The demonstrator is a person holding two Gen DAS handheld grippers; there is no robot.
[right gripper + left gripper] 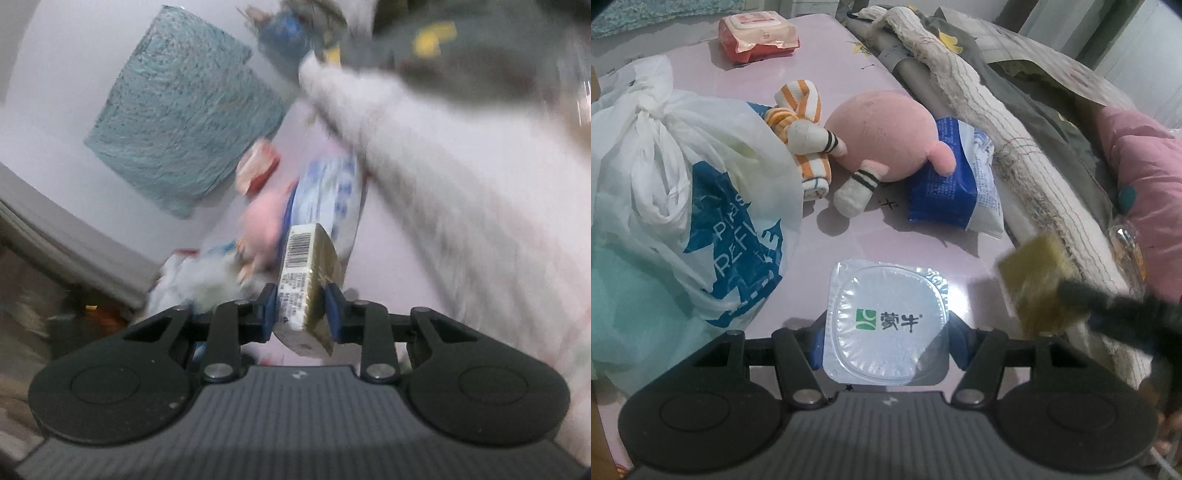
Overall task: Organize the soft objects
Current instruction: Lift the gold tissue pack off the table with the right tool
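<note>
Two claws, one item each.
Left claw (886, 338) grips one foil-lidded yogurt cup (888, 321); right claw (300, 312) clamps one olive-yellow barcoded block (308, 284).

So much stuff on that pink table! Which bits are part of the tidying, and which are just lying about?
Part of the job:
- yogurt cup, in the left gripper
- yellow sponge, in the right gripper
- pink plush toy

Lying about:
- tied plastic bag
- wipes pack
- blue packet

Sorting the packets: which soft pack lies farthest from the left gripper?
The orange wipes pack at the table's far end; the blue-and-white pack lies nearer, beside the pink plush.
</note>
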